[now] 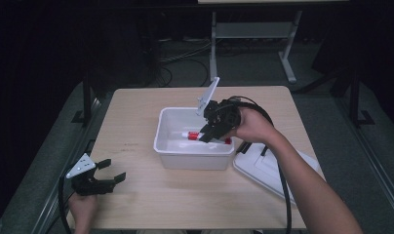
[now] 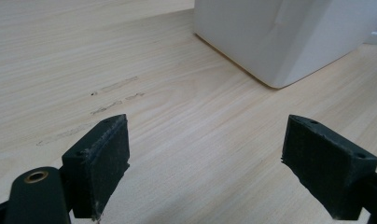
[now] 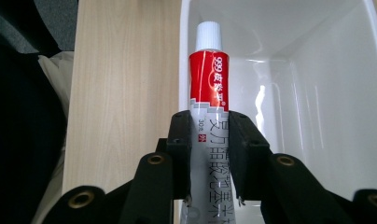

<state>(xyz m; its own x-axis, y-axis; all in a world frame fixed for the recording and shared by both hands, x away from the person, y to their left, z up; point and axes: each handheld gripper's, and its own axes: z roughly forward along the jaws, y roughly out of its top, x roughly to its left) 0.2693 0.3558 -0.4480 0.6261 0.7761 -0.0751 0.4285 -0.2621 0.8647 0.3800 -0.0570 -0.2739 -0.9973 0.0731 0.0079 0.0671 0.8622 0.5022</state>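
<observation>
Held thing: a red and white squeeze tube with a white screw cap (image 3: pixel 208 88) is between the two black jaws of the right tool (image 3: pixel 209 154). In the right gripper view the pads press on both sides of the grey-white lower part of the tube, and the cap end points away from the tool.

Place of the tube: in the high view the tube (image 1: pixel 191 135) is inside the white rectangular plastic bin (image 1: pixel 194 157), above its floor. I cannot tell if it touches the floor.

Right tool: in the high view the right tool (image 1: pixel 208 135) reaches down into the bin from the right side, and a hand grips its body. It is pinching the tube. A grey three-cornered plate stands up on top of it, and a black cable trails back along the forearm.

Left tool: the left tool (image 1: pixel 113 174) rests at the near left corner of the light wooden tabletop (image 1: pixel 136 117), well apart from the bin. In the left gripper view its jaws are spread wide with only bare wood between them; the left tool (image 2: pixel 205 163) holds nothing.

Bin: it stands near the middle of the tabletop. In the left gripper view a corner of the bin (image 2: pixel 275 37) is on the far right.

Lid: a flat white plastic lid (image 1: pixel 263 168) lies on the tabletop just right of the bin, at the near right edge.
</observation>
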